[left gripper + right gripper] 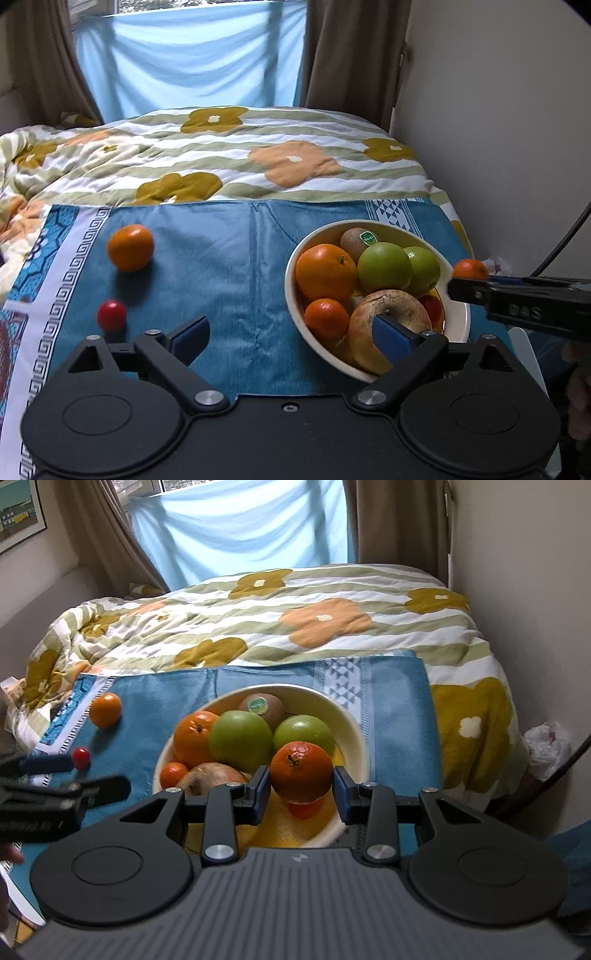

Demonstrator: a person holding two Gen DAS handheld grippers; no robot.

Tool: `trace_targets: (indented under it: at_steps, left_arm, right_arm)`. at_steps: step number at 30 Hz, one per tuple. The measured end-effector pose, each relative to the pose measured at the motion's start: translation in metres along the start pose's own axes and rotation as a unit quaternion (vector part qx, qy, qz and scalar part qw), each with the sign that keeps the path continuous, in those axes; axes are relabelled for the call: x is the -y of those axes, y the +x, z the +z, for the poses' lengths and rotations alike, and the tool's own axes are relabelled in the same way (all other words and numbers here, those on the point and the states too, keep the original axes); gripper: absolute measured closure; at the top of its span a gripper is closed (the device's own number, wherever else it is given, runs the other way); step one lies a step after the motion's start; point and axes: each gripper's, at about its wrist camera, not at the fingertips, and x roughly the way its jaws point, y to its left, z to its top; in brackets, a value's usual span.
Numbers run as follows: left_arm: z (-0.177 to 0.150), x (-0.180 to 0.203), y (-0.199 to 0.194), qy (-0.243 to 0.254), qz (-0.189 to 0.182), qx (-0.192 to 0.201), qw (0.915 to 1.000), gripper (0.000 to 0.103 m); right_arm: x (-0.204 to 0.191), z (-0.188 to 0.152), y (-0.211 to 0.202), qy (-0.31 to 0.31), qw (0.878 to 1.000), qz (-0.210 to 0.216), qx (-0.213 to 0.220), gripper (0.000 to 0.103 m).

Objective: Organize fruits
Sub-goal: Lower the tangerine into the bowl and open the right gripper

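Note:
A cream bowl (458, 317) (354, 731) on a blue cloth (229, 266) holds oranges, two green apples (384, 267), a kiwi (264, 707) and a browned apple (388, 314). My right gripper (301, 788) is shut on a mandarin (301, 771) (470, 269) and holds it just above the bowl's near side. My left gripper (291, 338) is open and empty, its right finger over the bowl's edge. A loose mandarin (130, 247) (105, 709) and a small red tomato (111, 314) (81, 757) lie on the cloth to the left.
The cloth lies on a bed with a flowered quilt (258, 162). A wall (498, 129) runs along the right side. A blue sheet over the window (192, 59) hangs behind. A white plastic bag (546, 746) sits at the bed's right.

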Motion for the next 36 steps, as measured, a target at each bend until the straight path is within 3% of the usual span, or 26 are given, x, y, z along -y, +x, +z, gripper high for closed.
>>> trace_targets:
  at_steps: [6, 12, 13, 15, 18, 36]
  left_arm:
    - [-0.008, -0.002, -0.006, 0.001, 0.026, 0.002, 0.9997, 0.005]
    - [-0.017, -0.008, -0.011, -0.024, 0.025, 0.006, 0.9994, 0.005]
    - [-0.018, -0.007, -0.013, -0.025, 0.027, 0.006, 0.9993, 0.005]
    - [-0.02, -0.007, -0.015, -0.023, 0.031, 0.008, 0.9992, 0.005]
    - [-0.022, -0.005, -0.019, -0.02, 0.035, 0.011, 0.9991, 0.005]
    - [-0.026, -0.008, -0.082, -0.023, 0.066, 0.054, 0.9961, 0.005]
  right_arm:
    - [-0.001, -0.001, 0.014, 0.022, 1.0, 0.011, -0.008, 0.052]
    - [0.002, -0.003, 0.022, 0.022, 1.0, 0.021, -0.009, 0.048]
    - [0.003, -0.003, 0.022, 0.022, 0.999, 0.027, -0.005, 0.043]
    - [0.004, -0.004, 0.017, 0.021, 0.999, 0.028, 0.006, 0.019]
    - [0.006, -0.007, 0.008, 0.021, 0.999, 0.027, 0.019, 0.004]
    - [-0.001, -0.008, -0.042, -0.008, 1.0, 0.014, 0.017, 0.004]
